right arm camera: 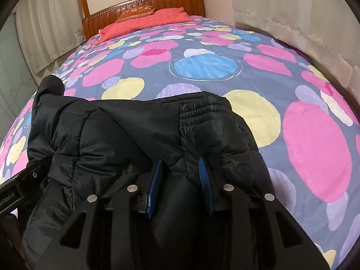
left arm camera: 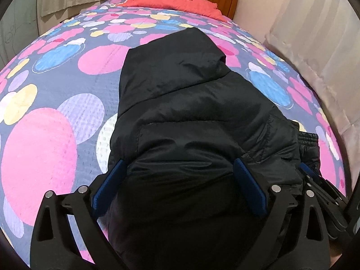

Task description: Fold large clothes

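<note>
Black puffer jacket point(left arm camera: 191, 117) lies on the bedspread point(left arm camera: 45, 117), a fold half made.

I hold the left gripper point(left arm camera: 180, 184) with its jaws wide apart, straddling a bulge of slick quilted nylon without pinching it. The right gripper point(right arm camera: 180, 177) is clamped on a thick bunch by the ribbed elastic cuff point(right arm camera: 193, 110). I judge the folded part is being set down; next I need the right jaws to let go, then press the puffy, springy layers flat. Beyond, a coral pillow point(right arm camera: 144, 22) lies against the wooden headboard point(right arm camera: 144, 4).
</note>
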A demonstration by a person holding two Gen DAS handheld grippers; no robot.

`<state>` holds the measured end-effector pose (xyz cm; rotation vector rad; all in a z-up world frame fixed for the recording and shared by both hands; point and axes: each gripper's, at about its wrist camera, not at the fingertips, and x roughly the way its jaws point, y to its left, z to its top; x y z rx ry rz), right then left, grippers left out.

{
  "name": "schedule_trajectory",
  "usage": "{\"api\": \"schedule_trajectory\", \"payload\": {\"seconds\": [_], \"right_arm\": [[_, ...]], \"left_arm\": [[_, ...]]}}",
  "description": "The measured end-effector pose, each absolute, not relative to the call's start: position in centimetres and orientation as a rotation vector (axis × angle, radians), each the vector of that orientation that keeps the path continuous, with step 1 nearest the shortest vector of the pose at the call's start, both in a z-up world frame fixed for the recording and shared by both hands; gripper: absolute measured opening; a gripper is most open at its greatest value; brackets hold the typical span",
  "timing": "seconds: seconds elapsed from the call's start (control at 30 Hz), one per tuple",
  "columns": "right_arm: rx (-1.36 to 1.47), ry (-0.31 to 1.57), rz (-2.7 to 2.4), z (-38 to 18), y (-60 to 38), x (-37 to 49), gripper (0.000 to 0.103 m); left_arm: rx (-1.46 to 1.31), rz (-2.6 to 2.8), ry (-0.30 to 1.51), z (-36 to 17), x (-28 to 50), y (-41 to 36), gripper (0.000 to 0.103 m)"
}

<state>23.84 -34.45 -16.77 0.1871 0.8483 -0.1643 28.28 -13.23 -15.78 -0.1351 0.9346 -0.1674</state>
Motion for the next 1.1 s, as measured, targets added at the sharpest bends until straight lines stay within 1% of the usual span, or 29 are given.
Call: {"api": "schedule_trajectory", "payload": {"seconds": [0.4, 0.73, 1.03, 1.07, 1.1], "right_arm": [[0.17, 0.834, -0.188, -17.7, -34.1, 24.1, 0.033], [0.163, 0.83, -0.19, -17.8, -34.1, 24.0, 0.033], [0.21, 0.833, -0.151, -16.1, -34.9, 23.4, 0.036], [0.222, 0.831, -0.147, -15.7, -35.2, 23.2, 0.038], [0.233, 0.826, -0.146, -15.4, -35.3, 23.0, 0.041]], "left_arm": [[-0.086, -0.137, 0.921, -17.1, 28.7, -14.1, 0.096], [-0.108, -0.145, 0.922, -16.8, 28.7, -13.7, 0.096], [-0.189, -0.155, 0.945, -15.2, 28.2, -12.3, 0.096], [-0.215, -0.156, 0.95, -15.0, 28.1, -11.9, 0.096], [-0.236, -0.155, 0.955, -14.9, 28.0, -11.5, 0.096]]}}
